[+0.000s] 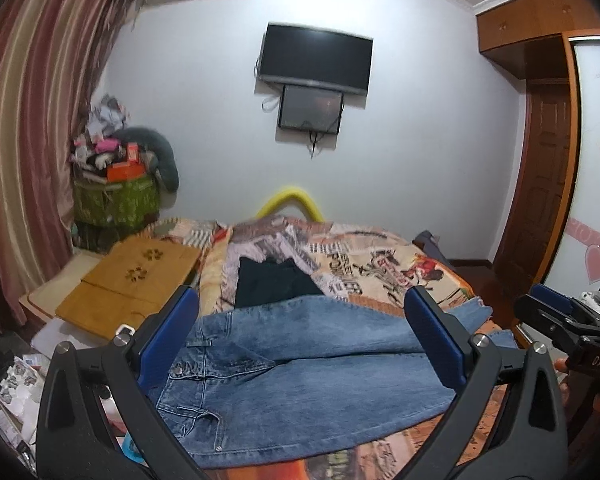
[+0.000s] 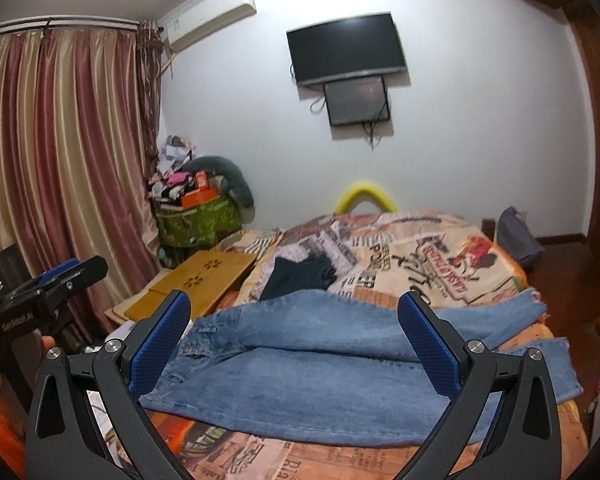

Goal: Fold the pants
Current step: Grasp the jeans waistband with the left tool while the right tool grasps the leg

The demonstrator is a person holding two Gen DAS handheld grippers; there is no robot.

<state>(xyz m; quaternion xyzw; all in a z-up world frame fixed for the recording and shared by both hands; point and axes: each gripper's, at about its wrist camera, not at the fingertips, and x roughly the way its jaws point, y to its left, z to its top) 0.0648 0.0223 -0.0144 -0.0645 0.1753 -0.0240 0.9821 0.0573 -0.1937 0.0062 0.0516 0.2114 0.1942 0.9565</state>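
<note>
We see the jeans (image 1: 300, 364) lying unfolded across the frame's lower middle, both our left gripper (image 1: 300, 344) and right gripper (image 2: 296, 344) spread wide, empty, every fold left.

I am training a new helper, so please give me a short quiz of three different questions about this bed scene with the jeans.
1. True or false: the jeans lie spread flat on the bed, not yet folded.
2. Which lies beyond the jeans on the bed? A) dark garment B) a white pillow C) a red towel
3. Fill in: the left gripper and the right gripper are both ____, holding nothing.

Key: 1 true; 2 A; 3 open
</note>
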